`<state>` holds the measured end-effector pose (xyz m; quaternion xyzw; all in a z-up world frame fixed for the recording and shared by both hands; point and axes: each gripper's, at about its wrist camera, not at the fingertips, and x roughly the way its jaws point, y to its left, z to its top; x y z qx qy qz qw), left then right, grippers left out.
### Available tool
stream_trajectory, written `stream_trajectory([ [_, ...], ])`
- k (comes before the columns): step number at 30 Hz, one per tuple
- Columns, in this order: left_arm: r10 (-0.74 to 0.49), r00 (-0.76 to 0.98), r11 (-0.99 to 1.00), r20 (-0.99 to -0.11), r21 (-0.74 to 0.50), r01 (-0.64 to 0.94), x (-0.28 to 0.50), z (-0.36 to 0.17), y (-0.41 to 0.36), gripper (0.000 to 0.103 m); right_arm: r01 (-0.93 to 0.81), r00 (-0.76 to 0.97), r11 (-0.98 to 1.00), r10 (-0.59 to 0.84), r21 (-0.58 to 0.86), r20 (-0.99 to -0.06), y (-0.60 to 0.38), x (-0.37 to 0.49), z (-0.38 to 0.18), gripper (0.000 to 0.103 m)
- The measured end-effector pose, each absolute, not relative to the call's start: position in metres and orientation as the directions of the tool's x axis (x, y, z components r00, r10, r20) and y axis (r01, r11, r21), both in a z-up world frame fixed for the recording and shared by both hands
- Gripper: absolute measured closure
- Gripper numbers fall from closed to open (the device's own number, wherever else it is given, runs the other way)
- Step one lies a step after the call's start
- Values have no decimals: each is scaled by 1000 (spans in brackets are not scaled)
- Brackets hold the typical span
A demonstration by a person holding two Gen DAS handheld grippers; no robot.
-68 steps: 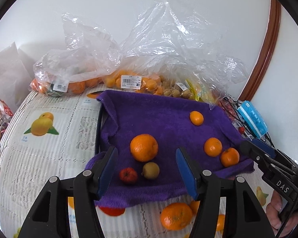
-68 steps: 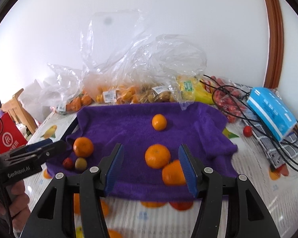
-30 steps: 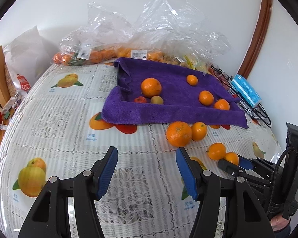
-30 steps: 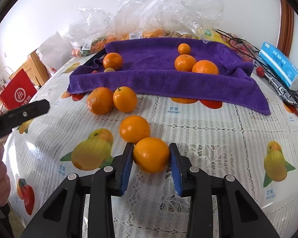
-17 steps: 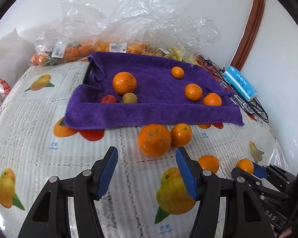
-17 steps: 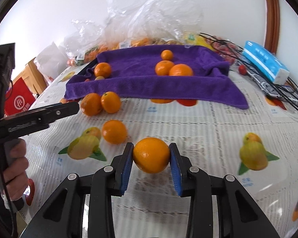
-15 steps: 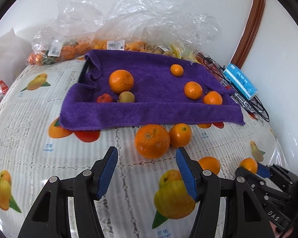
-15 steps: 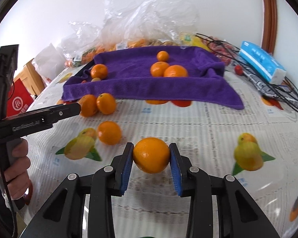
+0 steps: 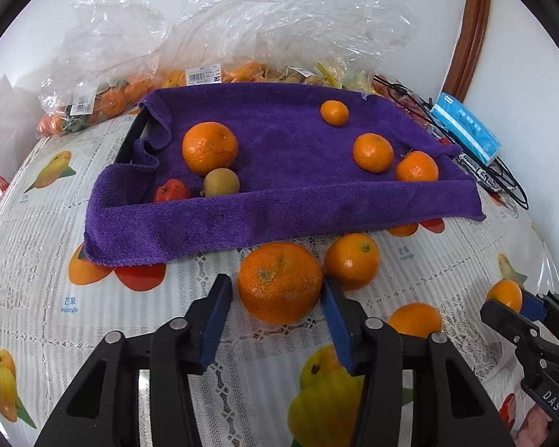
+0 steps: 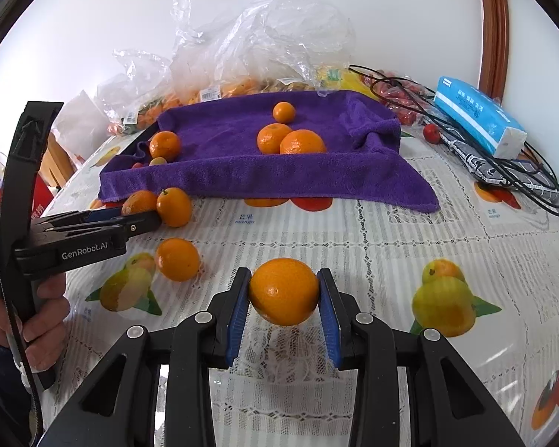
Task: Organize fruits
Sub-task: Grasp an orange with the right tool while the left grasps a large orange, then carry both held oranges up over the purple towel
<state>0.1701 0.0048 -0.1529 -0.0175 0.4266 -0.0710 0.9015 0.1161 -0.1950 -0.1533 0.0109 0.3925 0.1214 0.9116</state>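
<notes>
A purple towel [image 9: 279, 208] lies over a black tray [image 9: 130, 138] and carries a big orange [image 9: 209, 148], three smaller oranges, a red fruit [image 9: 172, 190] and a greenish one [image 9: 221, 182]. In front of the towel a large orange [image 9: 279, 283] sits on the table between the fingers of my left gripper [image 9: 275, 283]. Its jaws are closing; the right pad is at the peel, and a gap shows on the left. A smaller orange [image 9: 352, 262] touches the large one. My right gripper [image 10: 283, 273] is shut on an orange [image 10: 284, 290], held just above the table.
Another loose orange [image 10: 177, 259] rests on the fruit-print tablecloth [image 10: 391, 231]. Plastic bags of fruit [image 9: 242, 37] line the wall behind the tray. A blue tissue pack [image 10: 477, 119] and black cables [image 10: 503, 171] lie at the right. A hand [image 10: 41, 327] holds the left gripper [image 10: 138, 223].
My left gripper has come forward and down to the large orange, and its jaws have narrowed around it. My right gripper has carried its orange a little away from the other loose ones.
</notes>
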Motion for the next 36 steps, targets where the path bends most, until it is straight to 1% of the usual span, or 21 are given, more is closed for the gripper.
stream_trajectory([
  [4, -120, 633, 991, -765, -58, 118, 171, -153, -1, 61, -202, 666, 971, 230, 125, -710, -200, 118, -153, 67],
  [15, -108, 623, 994, -775, -65, 92, 160, -152, 15, 61, -174, 681, 979, 194, 101, -706, -204, 130, -152, 67],
  [22, -68, 637, 996, -768, -19, 84, 167, -156, 9, 61, -170, 642, 981, 178, 88, -746, -196, 146, -168, 67],
  [26, -91, 638, 995, -765, -45, 89, 168, -156, 12, 62, -166, 631, 980, 191, 109, -752, -199, 148, -171, 67],
  [29, -99, 639, 995, -763, -53, 89, 168, -157, 13, 62, -165, 633, 982, 176, 90, -754, -197, 147, -171, 67],
  [36, -148, 643, 989, -752, -118, 89, 166, -157, 22, 62, -168, 634, 984, 150, 54, -759, -192, 147, -171, 66],
])
